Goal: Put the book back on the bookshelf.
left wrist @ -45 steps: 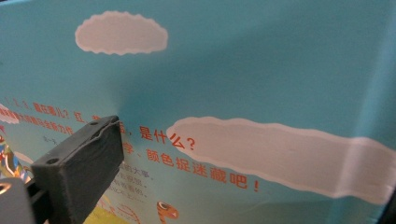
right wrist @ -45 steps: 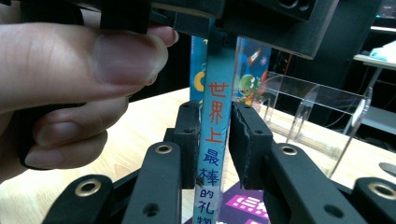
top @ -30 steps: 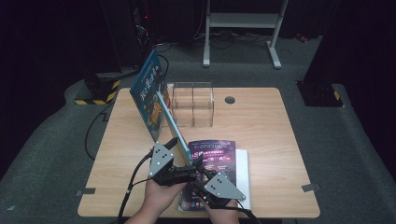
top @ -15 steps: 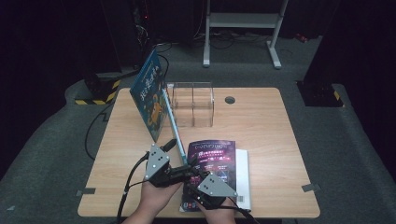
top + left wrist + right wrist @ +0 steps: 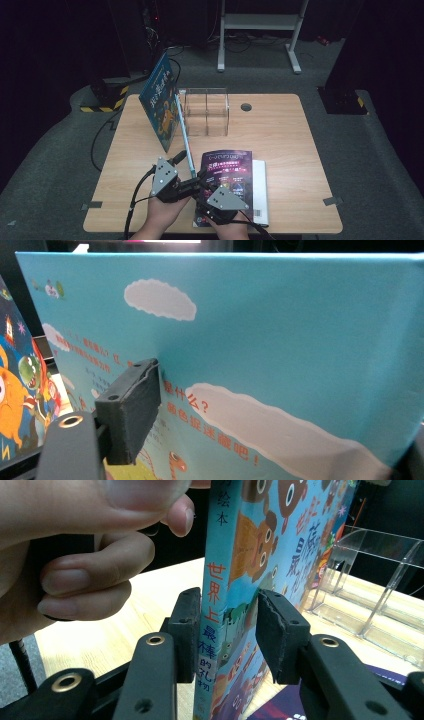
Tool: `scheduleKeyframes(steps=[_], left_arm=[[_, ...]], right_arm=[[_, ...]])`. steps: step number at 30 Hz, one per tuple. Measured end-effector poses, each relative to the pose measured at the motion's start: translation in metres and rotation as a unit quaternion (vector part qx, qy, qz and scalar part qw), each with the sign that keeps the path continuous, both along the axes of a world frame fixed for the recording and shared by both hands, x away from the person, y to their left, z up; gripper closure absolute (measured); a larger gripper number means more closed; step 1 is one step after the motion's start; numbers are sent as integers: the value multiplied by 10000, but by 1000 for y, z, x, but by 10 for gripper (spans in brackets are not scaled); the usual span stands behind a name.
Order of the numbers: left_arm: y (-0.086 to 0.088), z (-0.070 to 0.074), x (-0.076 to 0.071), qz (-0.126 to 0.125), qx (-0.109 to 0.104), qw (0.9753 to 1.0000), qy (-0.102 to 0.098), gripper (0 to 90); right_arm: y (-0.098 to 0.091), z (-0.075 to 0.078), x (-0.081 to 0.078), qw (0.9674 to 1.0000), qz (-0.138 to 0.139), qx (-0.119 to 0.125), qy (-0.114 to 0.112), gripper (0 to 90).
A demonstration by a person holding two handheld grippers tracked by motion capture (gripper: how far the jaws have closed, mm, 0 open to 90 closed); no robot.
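Both grippers are working on the blue picture book (image 5: 165, 105), which is standing on edge and leaning, rising away from them toward the far left of the table (image 5: 280, 130). Left gripper (image 5: 187, 176) has just been closing its jaws with the book's cover between them; one pad (image 5: 131, 405) is lying against the cover, but whether the other is touching it I cannot tell. Right gripper (image 5: 225, 635) is straddling the book's spine, one pad touching it, the other standing slightly off the front cover. Under the right gripper a purple magazine (image 5: 230, 165) is lying flat; beyond both, a clear acrylic rack (image 5: 207, 112) is standing.
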State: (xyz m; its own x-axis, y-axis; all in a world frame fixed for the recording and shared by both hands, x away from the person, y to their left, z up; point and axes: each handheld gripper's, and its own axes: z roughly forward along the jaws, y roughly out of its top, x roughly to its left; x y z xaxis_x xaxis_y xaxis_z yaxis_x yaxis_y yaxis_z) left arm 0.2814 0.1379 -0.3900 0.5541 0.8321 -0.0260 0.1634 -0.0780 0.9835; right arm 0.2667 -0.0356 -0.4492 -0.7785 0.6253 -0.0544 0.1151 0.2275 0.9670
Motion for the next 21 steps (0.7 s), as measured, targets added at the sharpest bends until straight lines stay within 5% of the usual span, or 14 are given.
scheduleKeyframes(steps=[12, 21], left_arm=[[9, -4, -7, 121, 154, 9997, -132, 336], [19, -9, -13, 354, 46, 9991, -210, 456]], right_arm=[[6, -5, 0, 9997, 184, -72, 111, 617], [3, -7, -3, 9995, 214, -113, 201, 602]])
